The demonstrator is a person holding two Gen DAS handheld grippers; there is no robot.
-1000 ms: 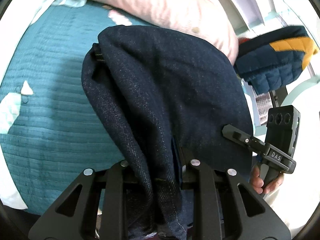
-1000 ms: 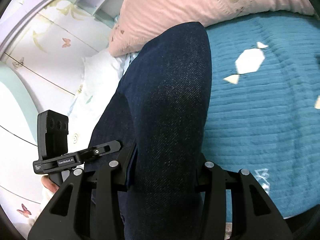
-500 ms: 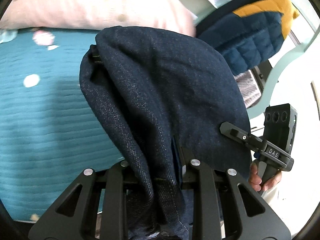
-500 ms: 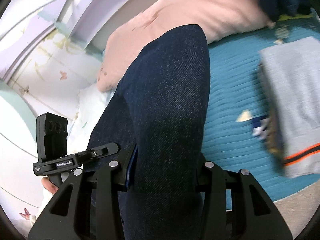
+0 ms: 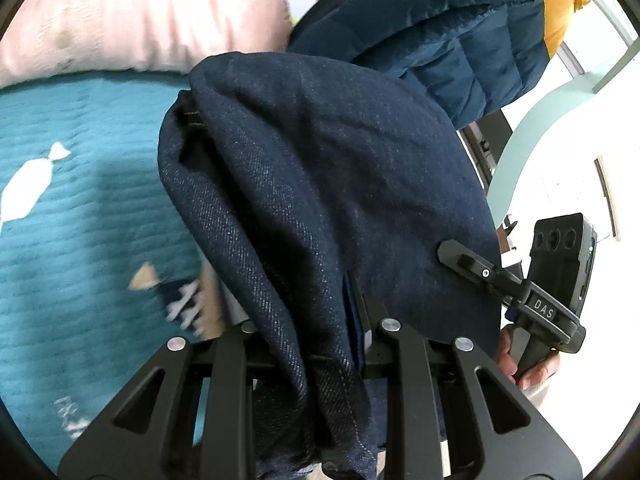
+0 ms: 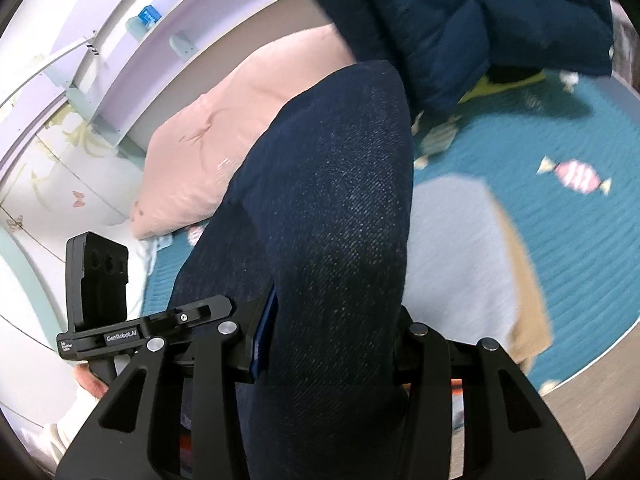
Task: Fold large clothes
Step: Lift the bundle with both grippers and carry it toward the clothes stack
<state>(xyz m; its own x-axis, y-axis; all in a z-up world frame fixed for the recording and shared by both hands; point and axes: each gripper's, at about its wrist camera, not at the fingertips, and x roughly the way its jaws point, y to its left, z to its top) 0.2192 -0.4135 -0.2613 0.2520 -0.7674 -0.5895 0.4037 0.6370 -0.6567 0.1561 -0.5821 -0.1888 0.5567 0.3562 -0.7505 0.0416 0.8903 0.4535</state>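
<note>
Folded dark blue jeans [image 5: 320, 184] hang bunched over my left gripper [image 5: 316, 344], which is shut on them; the fingertips are hidden under the denim. The same jeans [image 6: 336, 240] drape over my right gripper [image 6: 328, 344], also shut on them. Both hold the jeans in the air above a teal bedspread [image 5: 80, 220]. The right gripper's body [image 5: 560, 280] shows at the right of the left wrist view, the left gripper's body [image 6: 104, 280] at the left of the right wrist view.
A pink pillow [image 5: 132, 16] lies at the head of the bed. A navy and yellow puffer jacket [image 5: 460, 32] hangs nearby, also seen in the right wrist view [image 6: 480, 20]. A folded grey garment [image 6: 460, 256] lies on the teal bedspread [image 6: 580, 240], near its edge.
Both grippers have swung sideways with the jeans held in them. The puffer jacket and the folded grey garment have come closer into view. The grip has not changed.
</note>
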